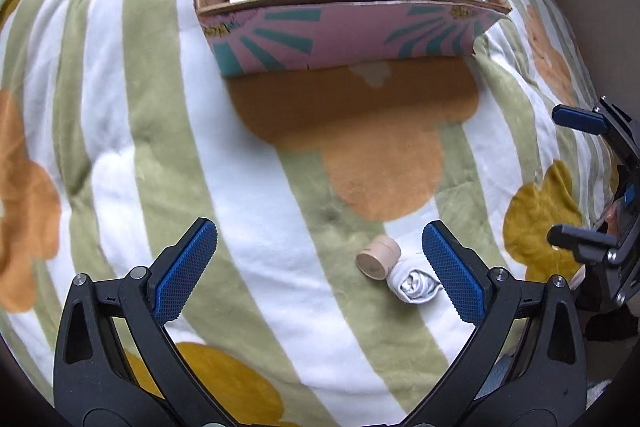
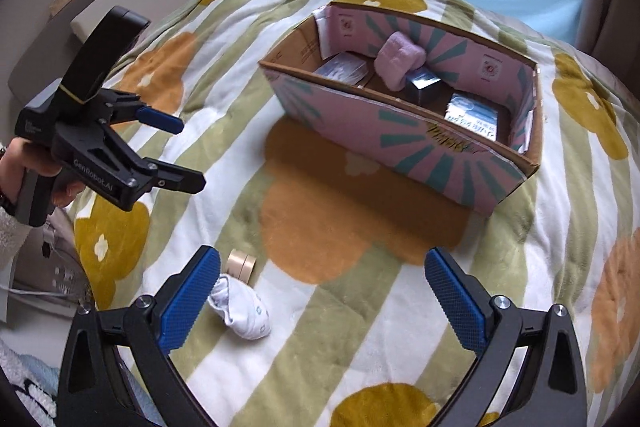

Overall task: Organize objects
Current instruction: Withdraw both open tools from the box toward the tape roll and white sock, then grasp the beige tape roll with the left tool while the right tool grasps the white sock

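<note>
A small tan round container (image 1: 378, 257) lies on its side on the striped blanket, touching a rolled white sock (image 1: 412, 283). My left gripper (image 1: 320, 273) is open and empty, with both items just inside its right finger. In the right wrist view the container (image 2: 241, 265) and sock (image 2: 240, 309) lie by the left finger of my right gripper (image 2: 322, 301), which is open and empty. The left gripper (image 2: 190, 155) also shows there, open, held above the blanket. A pink and teal cardboard box (image 1: 344, 39) stands farther back.
The box (image 2: 400, 143) holds a pink cloth (image 2: 400, 61), a dark blue block (image 2: 422, 85), a white and blue packet (image 2: 472, 119) and a pale box (image 2: 342, 69). The right gripper (image 1: 576, 179) shows at the right edge. A wall and furniture border the bed at left.
</note>
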The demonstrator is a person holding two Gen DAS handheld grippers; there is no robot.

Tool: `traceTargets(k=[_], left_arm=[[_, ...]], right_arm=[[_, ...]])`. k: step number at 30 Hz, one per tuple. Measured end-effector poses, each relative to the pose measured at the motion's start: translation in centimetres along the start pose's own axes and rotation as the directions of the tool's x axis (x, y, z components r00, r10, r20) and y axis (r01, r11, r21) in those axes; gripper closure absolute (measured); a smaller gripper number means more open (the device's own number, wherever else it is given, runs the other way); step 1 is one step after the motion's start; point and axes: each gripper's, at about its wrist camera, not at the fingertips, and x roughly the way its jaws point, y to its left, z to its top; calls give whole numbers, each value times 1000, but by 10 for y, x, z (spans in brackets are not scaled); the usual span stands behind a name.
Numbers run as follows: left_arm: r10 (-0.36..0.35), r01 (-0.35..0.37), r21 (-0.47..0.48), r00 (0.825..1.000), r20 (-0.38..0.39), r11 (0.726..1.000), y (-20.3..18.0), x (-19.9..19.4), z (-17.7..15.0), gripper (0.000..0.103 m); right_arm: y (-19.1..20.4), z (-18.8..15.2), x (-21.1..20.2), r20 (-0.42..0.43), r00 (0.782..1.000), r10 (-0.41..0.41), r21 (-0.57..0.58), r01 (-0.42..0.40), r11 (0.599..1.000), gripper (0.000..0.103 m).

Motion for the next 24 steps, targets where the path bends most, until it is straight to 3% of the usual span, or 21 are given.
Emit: traceTargets(k=[4, 8, 13, 15, 20, 24], left_arm=[[-18, 15, -47, 998, -55, 999, -12, 23, -10, 6], [-34, 17, -155, 994, -105, 988, -21, 43, -14, 9], [-53, 14, -223, 984, -171, 975, -23, 74, -23, 29], [-48, 3, -228, 981, -190, 974, -26, 84, -28, 31], [-45, -7, -250, 979, -201, 968, -31, 97, -36, 32], [-38, -15, -261, 980, -197, 965, -33, 104, -39, 34]], right_arm=[[23, -20, 19, -36, 999, 29, -38, -30, 999, 1], [47, -42, 35, -32, 999, 22, -107, -25, 994, 1], [64, -61, 57, -41, 999, 22, -147, -28, 989, 1], [67, -66, 66, -45, 999, 16, -165, -23, 986, 2], [73, -77, 86, -72, 997, 7, -189, -21, 982, 18], [76, -80, 93, -72, 997, 5, -215, -21, 977, 25]])
